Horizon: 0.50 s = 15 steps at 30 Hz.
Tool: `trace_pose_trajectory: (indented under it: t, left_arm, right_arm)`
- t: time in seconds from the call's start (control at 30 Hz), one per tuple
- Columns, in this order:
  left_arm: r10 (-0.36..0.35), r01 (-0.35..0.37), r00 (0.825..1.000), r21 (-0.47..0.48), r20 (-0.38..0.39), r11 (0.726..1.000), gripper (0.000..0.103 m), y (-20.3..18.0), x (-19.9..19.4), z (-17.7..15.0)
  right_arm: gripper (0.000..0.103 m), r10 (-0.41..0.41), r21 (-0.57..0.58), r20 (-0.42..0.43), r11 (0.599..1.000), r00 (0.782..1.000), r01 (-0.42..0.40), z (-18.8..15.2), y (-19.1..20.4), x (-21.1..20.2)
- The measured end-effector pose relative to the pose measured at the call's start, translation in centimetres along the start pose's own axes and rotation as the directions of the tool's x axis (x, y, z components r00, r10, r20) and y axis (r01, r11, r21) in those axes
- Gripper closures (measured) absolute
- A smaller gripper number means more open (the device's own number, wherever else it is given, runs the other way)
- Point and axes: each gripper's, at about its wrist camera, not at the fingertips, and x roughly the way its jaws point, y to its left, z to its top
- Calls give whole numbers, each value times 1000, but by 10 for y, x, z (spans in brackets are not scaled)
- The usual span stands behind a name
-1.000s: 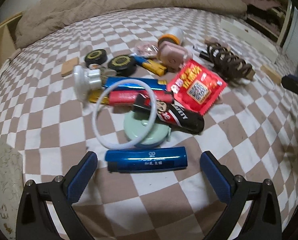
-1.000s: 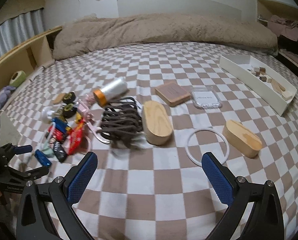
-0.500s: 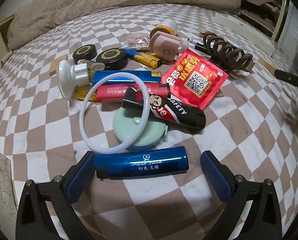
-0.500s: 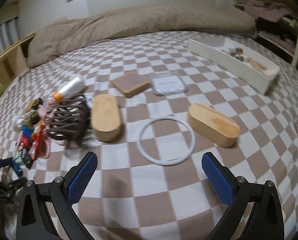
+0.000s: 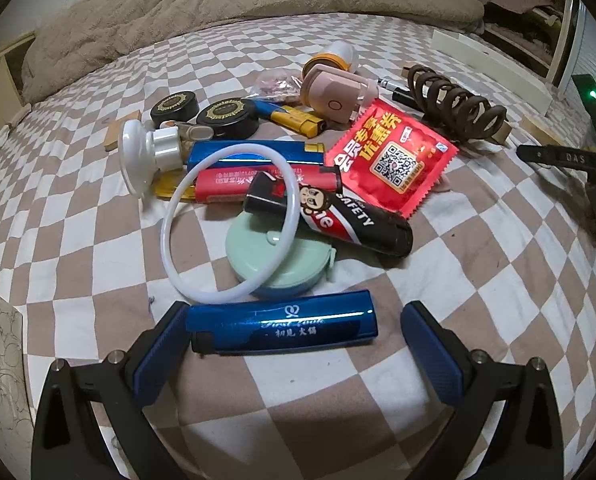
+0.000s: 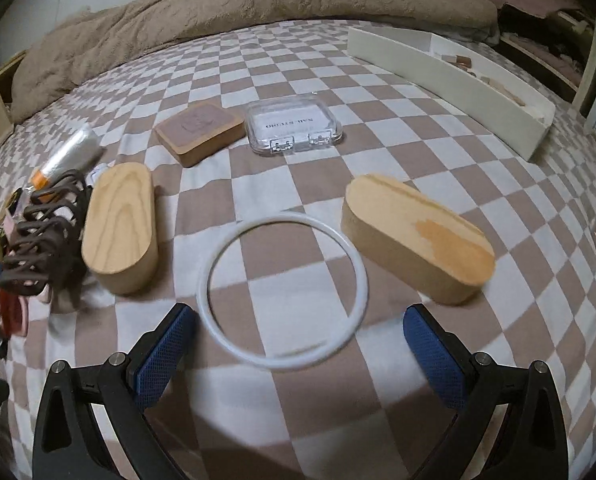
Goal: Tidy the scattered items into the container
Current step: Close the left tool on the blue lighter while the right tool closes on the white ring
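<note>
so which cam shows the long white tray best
The right wrist view: the white tray runs along the bed's far right, its open top showing small pieces inside. The left wrist view catches only its outer wall, far off.

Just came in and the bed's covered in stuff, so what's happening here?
A person is tidying clutter off the checkered bedspread with two handheld grippers. The left gripper is open, its jaws on either side of a shiny blue metallic lighter, one pad at its end, not yet closed. The right gripper is open over a thin white plastic ring. The long white tray sits beyond, already holding some small pieces.
</note>
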Motion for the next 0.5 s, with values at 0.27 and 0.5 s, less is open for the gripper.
trace_pose_trajectory:
  t: [0.27,0.5]
  left_arm:
    - [-2,2,1000,-5,0,1000,0,0,0,0]
    - [3,-4,1000,-21,-5,1000,5,2,-2,2]
  right_arm:
    - [0,-12,0,-20,1000,1000,12,10,2,9]
    - [0,-4,-13,-2,1000,1000,4,9,2,6]
